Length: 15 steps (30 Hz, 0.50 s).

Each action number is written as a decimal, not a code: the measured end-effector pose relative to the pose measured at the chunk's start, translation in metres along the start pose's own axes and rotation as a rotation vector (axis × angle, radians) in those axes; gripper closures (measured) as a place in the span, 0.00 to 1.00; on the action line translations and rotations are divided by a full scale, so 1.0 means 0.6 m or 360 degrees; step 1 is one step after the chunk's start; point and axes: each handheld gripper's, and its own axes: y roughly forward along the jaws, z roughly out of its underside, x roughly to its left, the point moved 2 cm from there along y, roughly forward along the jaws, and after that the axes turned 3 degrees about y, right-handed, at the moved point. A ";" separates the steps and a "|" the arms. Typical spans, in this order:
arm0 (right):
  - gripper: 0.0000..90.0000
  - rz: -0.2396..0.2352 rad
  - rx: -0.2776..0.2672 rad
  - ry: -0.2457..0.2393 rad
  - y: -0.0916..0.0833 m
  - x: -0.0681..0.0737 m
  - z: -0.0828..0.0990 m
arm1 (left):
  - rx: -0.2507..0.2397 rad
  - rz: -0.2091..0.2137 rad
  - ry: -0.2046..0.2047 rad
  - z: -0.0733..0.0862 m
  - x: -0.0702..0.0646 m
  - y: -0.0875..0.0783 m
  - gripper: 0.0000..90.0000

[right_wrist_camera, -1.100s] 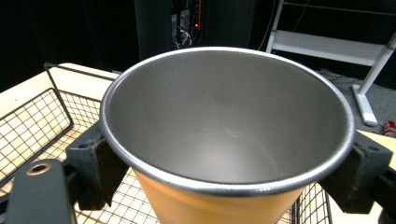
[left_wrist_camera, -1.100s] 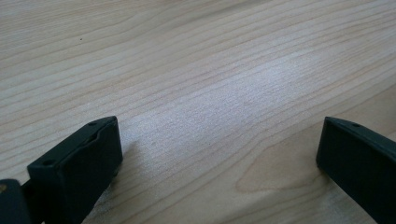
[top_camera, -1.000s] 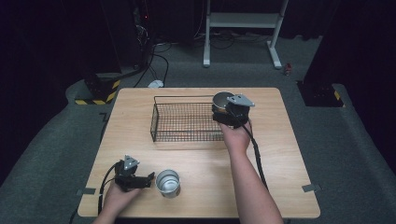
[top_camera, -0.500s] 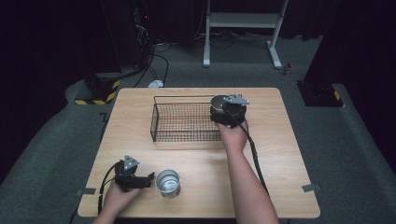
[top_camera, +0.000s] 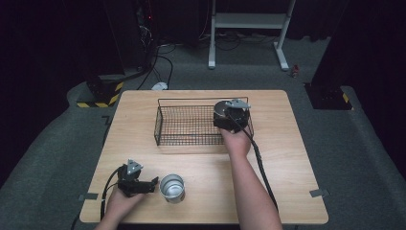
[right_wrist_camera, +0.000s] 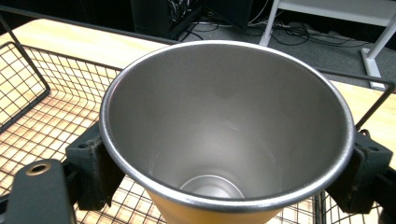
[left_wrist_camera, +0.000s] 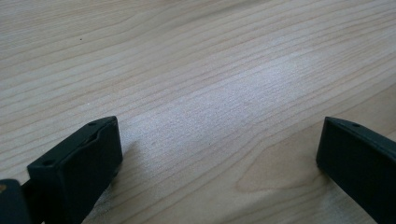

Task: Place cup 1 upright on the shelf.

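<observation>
Cups number two: one steel cup (top_camera: 172,188) upright at the near left, one held cup (right_wrist_camera: 224,135) pinched by the right gripper (top_camera: 229,115) over the single wire basket (top_camera: 184,125), forearm reaching far. Left gripper (top_camera: 143,184) rests beside the steel cup, jaws spread.

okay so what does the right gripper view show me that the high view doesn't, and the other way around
Right gripper view alone: the inside of the steel cup, empty down to its base, its rim clamped between the right gripper's two black jaws, and a yellowish outer wall below the rim.

High view alone: the whole table, the left gripper with its jaws apart beside a second metal cup near the front edge, and both forearms.

Both: the black wire basket, with the right gripper held over its right end, the wooden tabletop, and the white stand's legs on the floor behind.
</observation>
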 end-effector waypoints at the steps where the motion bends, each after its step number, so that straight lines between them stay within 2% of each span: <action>1: 0.15 0.0000 0.0006 0.0005 0.001 0.001 0.001 | 0.0000 0.0000 0.0000 0.000 0.000 0.000 0.01; 15: 0.15 0.0003 0.0069 -0.0012 0.017 0.005 0.020 | 0.0003 0.0000 0.0006 0.000 0.000 0.000 0.01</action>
